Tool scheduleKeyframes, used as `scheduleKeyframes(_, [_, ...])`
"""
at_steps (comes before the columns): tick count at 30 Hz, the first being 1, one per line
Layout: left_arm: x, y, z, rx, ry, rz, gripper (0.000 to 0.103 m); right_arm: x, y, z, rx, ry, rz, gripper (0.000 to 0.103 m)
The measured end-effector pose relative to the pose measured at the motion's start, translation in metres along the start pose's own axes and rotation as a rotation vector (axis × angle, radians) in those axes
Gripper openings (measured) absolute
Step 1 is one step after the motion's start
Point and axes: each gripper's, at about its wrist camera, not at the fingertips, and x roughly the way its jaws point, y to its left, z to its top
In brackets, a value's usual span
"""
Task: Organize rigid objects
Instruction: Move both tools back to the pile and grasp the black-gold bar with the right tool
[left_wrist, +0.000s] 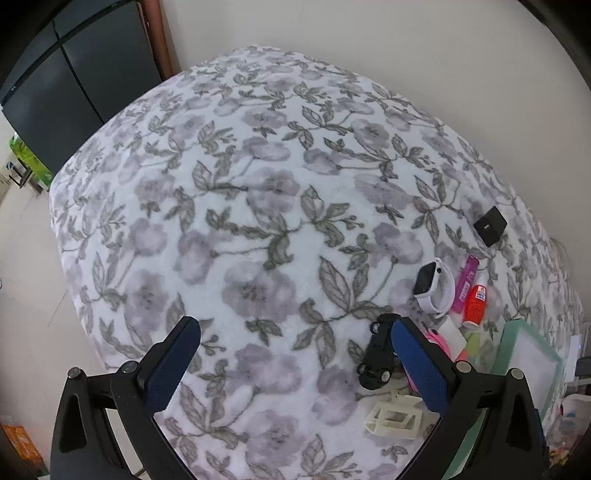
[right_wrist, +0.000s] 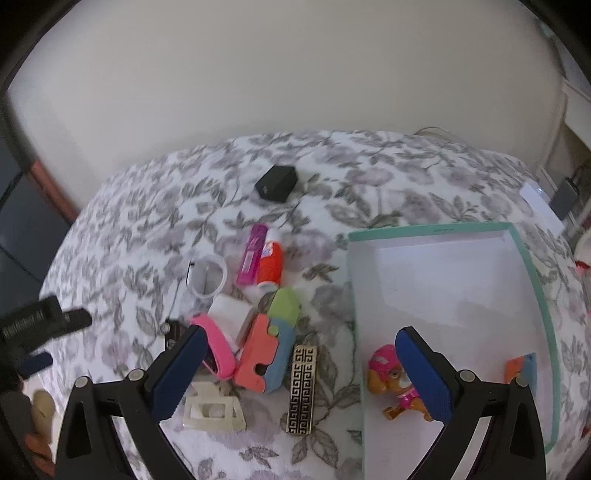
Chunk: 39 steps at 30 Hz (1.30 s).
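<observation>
Small objects lie in a cluster on a floral blanket (left_wrist: 258, 206). In the left wrist view my left gripper (left_wrist: 295, 332) is open and empty, its right finger beside a black toy car (left_wrist: 376, 354). Near it are a white smartwatch (left_wrist: 434, 286), an orange bottle (left_wrist: 474, 301), a pink tube (left_wrist: 466, 280), a cream clip (left_wrist: 393, 419) and a black cube (left_wrist: 490, 225). In the right wrist view my right gripper (right_wrist: 299, 339) is open and empty above a black-gold bar (right_wrist: 303, 387) and a coral-blue toy (right_wrist: 264, 354). A teal-rimmed white box (right_wrist: 532, 280) holds a puppy figure (right_wrist: 391, 380).
A pink clip (right_wrist: 218, 347), a white block (right_wrist: 229, 314) and a green piece (right_wrist: 284, 304) lie in the cluster. The wall runs behind the bed. A dark cabinet (left_wrist: 66, 74) stands at the far left. The left gripper shows at the right wrist view's left edge (right_wrist: 37, 325).
</observation>
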Motion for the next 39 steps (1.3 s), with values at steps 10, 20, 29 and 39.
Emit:
scheduleKeyframes(10, [0.036,-0.039,-0.029,0.104,0.162,-0.049,0.103,0.029,-0.004,-0.022,-0.003,0.119,0.004,0.064])
scheduleKeyframes(20, [0.058,-0.046,-0.046,0.092,0.271,-0.102,0.103,0.053,-0.011,-0.040,0.018,0.228,0.029,0.043])
scheduleKeyframes(29, [0.063,-0.071,-0.061,0.149,0.301,-0.119,0.103,0.061,-0.008,-0.046,-0.014,0.256,0.010,0.024])
scheduleKeyframes(39, [0.078,-0.110,-0.084,0.231,0.334,-0.099,0.098,0.054,-0.015,-0.055,-0.021,0.268,0.034,0.023])
